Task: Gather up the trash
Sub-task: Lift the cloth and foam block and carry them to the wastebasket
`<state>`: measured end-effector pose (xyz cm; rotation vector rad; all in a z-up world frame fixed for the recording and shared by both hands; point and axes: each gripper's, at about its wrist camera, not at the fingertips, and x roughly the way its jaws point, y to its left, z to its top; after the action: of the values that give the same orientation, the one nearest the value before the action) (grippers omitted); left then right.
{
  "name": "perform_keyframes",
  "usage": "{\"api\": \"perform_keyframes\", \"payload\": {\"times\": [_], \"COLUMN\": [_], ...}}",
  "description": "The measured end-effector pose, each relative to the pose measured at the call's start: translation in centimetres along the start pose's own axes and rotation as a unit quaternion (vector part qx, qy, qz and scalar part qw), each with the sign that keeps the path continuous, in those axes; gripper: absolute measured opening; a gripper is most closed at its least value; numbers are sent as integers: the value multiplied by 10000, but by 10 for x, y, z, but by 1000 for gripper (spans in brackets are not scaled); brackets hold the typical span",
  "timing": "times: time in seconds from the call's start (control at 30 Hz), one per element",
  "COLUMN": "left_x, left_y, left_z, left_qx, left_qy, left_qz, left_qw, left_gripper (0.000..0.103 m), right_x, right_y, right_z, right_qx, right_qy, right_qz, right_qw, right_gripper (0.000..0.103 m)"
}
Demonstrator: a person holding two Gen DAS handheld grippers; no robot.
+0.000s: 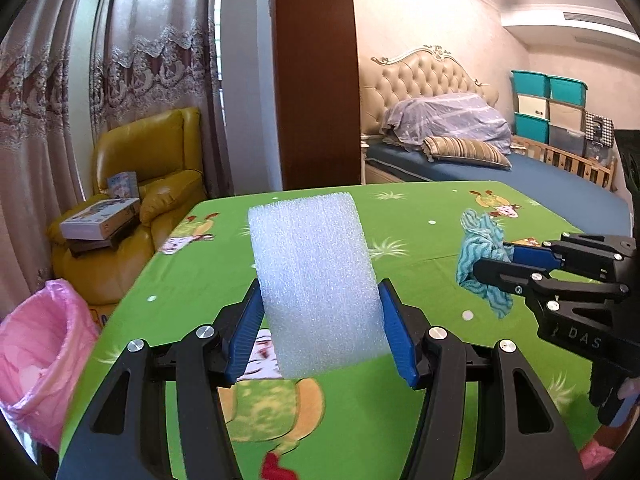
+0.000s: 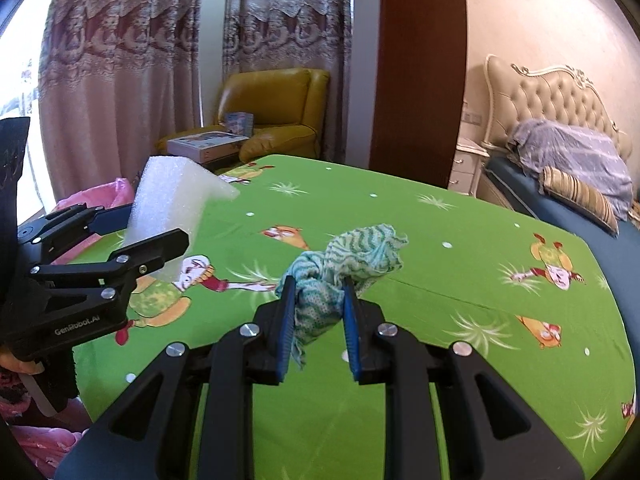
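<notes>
Both sets of jaws are clamped on something: the left gripper (image 1: 320, 320) pinches a white foam block (image 1: 316, 280) between its blue pads (image 1: 244, 336), the block standing tall above them, while the right gripper (image 2: 318, 324) has its jaws drawn nearly together on a crumpled teal patterned cloth (image 2: 348, 264), which bunches out past the fingertips with a frayed end hanging below. Each load is carried clear of the table (image 1: 420, 220), whose green cartoon-printed cover spreads beneath and ahead of both grippers. Seen from the left gripper, the right one reaches in from the right side with the cloth at its tips; seen from the right gripper, the left one sits off to the left with the foam rising over its fingers. Down and to the left of the left jaws, beside the table edge, stands a bin lined with a pink bag (image 1: 44, 344). Farther off past the left jaws is a yellow armchair (image 1: 152, 168) holding a few boxes, backed by lace-trimmed curtains (image 1: 132, 60). Beyond the table to the right lies a bed (image 1: 520, 176) with a tufted headboard.
</notes>
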<state>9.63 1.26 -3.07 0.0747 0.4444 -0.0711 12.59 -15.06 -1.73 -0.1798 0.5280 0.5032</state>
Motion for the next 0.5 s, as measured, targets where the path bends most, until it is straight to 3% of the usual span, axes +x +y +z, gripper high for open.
{"api": "perform_keyframes", "payload": {"times": [0.5], "left_x": [-44], "left_y": [57], "left_z": [-19], "left_qx": [-104], "left_qy": [-184], "left_qz": [458], "left_qw": [9987], "left_gripper": [55], "right_x": [10], "right_y": [69], "right_z": [22], "right_qx": [-533], "right_qy": [-169], "right_qz": [687], "right_qw": [9961], "right_gripper": [22]}}
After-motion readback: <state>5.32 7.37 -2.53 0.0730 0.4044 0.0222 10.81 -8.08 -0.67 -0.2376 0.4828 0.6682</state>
